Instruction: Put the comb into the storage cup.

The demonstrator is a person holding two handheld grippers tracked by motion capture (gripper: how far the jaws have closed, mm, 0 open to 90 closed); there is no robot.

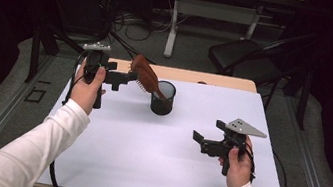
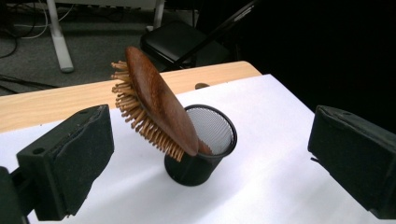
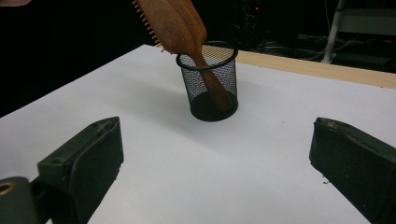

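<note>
Right gripper (image 1: 203, 141) is hovering low over the near right of the white sheet (image 1: 143, 161), jaws spread wide and holding nothing. It is facing the cup (image 3: 210, 88) from well apart, and looks to be standing by rather than reaching in.

Left gripper (image 1: 124, 77) is hanging farther back at the sheet's left, jaws also gaping and empty, aimed at the brush (image 2: 156, 105). The brush head is sitting between the two pads in its view but clear of both, so it is resting on its own.

The brush is standing handle-down in the mesh cup, near the far middle of the sheet. Its handle end is bearing on the cup's floor and its neck is leaning on the rim, which probably keeps it propped. Long axis is tilting up and leftward toward the left gripper, bristles facing down and left.
</note>
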